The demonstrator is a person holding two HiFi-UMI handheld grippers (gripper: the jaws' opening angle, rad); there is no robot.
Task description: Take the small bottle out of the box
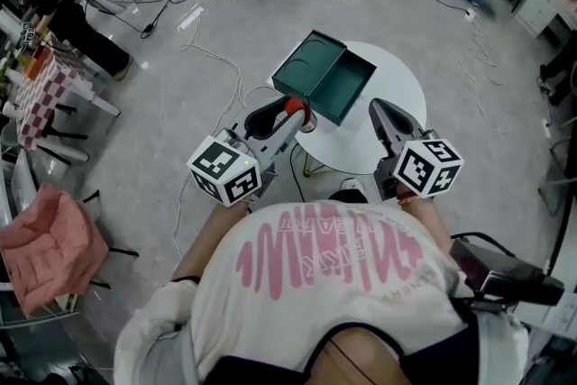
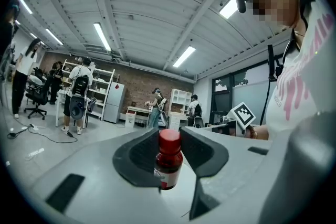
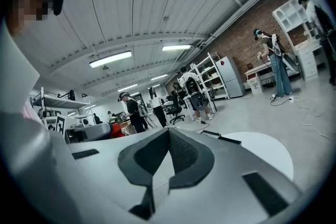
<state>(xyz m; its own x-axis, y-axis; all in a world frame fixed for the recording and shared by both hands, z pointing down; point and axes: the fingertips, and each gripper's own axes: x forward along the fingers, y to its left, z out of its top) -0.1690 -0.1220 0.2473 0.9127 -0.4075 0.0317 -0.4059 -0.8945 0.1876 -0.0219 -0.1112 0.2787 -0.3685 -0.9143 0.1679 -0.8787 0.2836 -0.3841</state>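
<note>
A person in a white T-shirt with pink print (image 1: 325, 275) stood over a small round white counter (image 1: 401, 86), seen steeply from above, with a hand-held gripper in each hand.

The left hand-held gripper (image 1: 287, 117) pinched a small bottle (image 2: 169, 160) between its dark pads. Its own view showed the jaws closed on the bottle's body, with the bottle upright. The bottle was dark red, with a red cap and a pale label low on its side. From above, the bottle was outside the box, just beside the box's near corner, over the left edge of the counter.

The box (image 1: 347, 90) was teal green and lay open on the far left part of the counter, its lid (image 1: 302, 68) folded flat beside it.

The right hand-held gripper (image 3: 169, 136) had its jaws pressed together with nothing between them. It was over the near part of the counter, to the right of the box and apart from it.

Each hand-held gripper carried a white cube with black square markers near the person's hands, the left cube (image 1: 225, 169) and the right cube (image 1: 428, 165).

Around the counter was a grey floor (image 1: 180, 86) with loose cables (image 1: 212, 54). A pink cloth (image 1: 45, 248) lay far left. Both gripper views showed other people standing in a workshop with a brick wall and shelves.
</note>
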